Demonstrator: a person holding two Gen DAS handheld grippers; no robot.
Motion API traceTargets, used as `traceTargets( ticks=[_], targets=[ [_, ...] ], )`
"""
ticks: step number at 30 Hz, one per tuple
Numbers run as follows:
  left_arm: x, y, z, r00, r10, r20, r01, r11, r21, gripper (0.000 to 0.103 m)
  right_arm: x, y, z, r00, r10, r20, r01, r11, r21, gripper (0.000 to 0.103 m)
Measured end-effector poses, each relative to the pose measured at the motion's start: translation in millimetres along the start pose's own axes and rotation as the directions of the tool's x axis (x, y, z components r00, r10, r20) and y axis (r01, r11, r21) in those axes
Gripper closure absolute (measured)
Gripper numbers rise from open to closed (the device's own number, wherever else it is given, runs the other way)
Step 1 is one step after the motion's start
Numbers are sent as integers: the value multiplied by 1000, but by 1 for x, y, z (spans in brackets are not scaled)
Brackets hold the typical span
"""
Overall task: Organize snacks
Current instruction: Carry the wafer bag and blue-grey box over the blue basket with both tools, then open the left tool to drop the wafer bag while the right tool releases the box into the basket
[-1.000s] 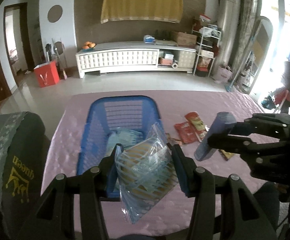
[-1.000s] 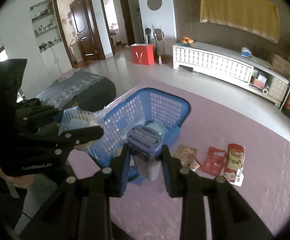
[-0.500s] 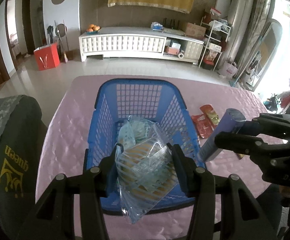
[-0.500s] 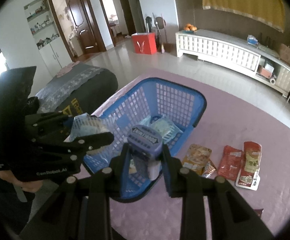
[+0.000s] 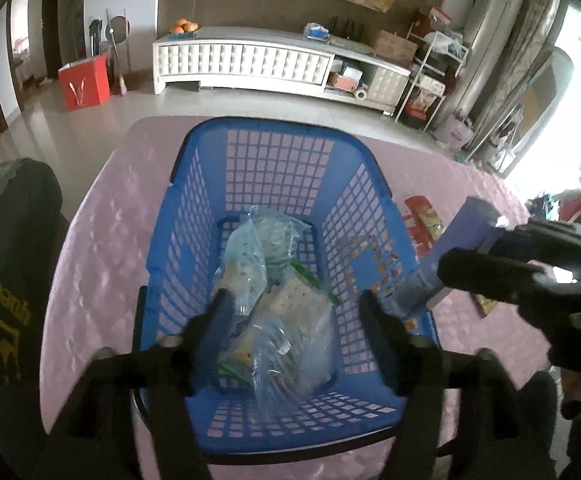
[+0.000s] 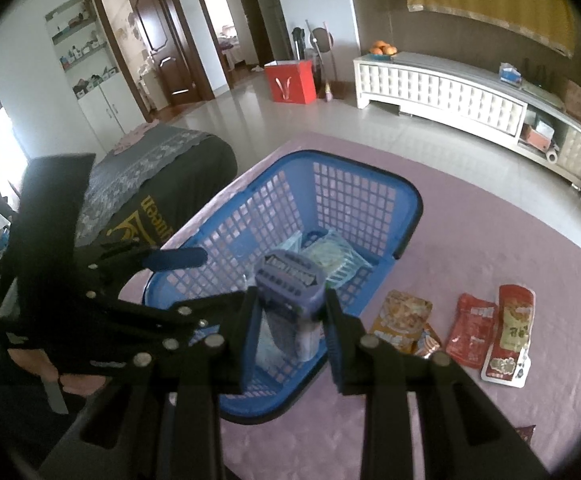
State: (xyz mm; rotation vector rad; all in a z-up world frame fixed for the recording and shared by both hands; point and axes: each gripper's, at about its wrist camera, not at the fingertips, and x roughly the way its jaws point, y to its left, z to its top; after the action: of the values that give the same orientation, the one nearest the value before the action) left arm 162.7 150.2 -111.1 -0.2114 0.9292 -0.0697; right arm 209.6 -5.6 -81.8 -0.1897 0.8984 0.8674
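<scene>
Left wrist view, nearest first: the left gripper (image 5: 296,312) hung over the near end of the blue basket (image 5: 282,160), its jaws opening. A clear bag (image 5: 286,344) of biscuits lay between them in the basket, and neither pad pressed on it. More clear packets (image 5: 250,248) lay just beyond it on the basket floor. The basket stood on a pink tablecloth (image 5: 102,240). To the right, the right gripper (image 5: 486,264) held a purple box (image 5: 446,256) tilted beside the basket's right wall. A red pouch (image 5: 424,220) showed on the cloth past that wall. A dark chair back (image 5: 6,280) with yellow lettering stood at the left. Far off were a white cabinet (image 5: 250,64) and a red bag (image 5: 84,86) on the floor.

Right wrist view, nearest first: the right gripper (image 6: 290,312) was clamped on the purple box (image 6: 290,280), end toward the camera, over the basket's (image 6: 366,192) near corner. The left gripper (image 6: 162,264) reached in from the left above the basket's rim; its blue pad (image 6: 176,258) stood clear. Pale packets (image 6: 330,256) lay inside the basket. On the cloth (image 6: 490,232) right of the basket lay an orange pouch (image 6: 404,316), a red pouch (image 6: 472,332) and a red-and-white pouch (image 6: 510,332), side by side. Beyond stood the cabinet (image 6: 450,92) with oranges (image 6: 384,48) on it.
</scene>
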Motion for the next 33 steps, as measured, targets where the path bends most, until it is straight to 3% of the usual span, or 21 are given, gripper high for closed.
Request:
traceTargets(
  ticks=[11,22,33],
  targets=[
    [-40,7,-3,995,74,72,-75,997,14,34,-2,19,7,1000,15,2,-15,999,-35,69],
    [-52,28,-19,988,133,73,-135,991,22,33,40,53,7,996,9,-94,-19,994,-108,69],
    [-47,54,-30,991,123,54,-123,992,-14,33,71,62,-2,985,-18,-171,-3,992,-125,69]
  ],
)
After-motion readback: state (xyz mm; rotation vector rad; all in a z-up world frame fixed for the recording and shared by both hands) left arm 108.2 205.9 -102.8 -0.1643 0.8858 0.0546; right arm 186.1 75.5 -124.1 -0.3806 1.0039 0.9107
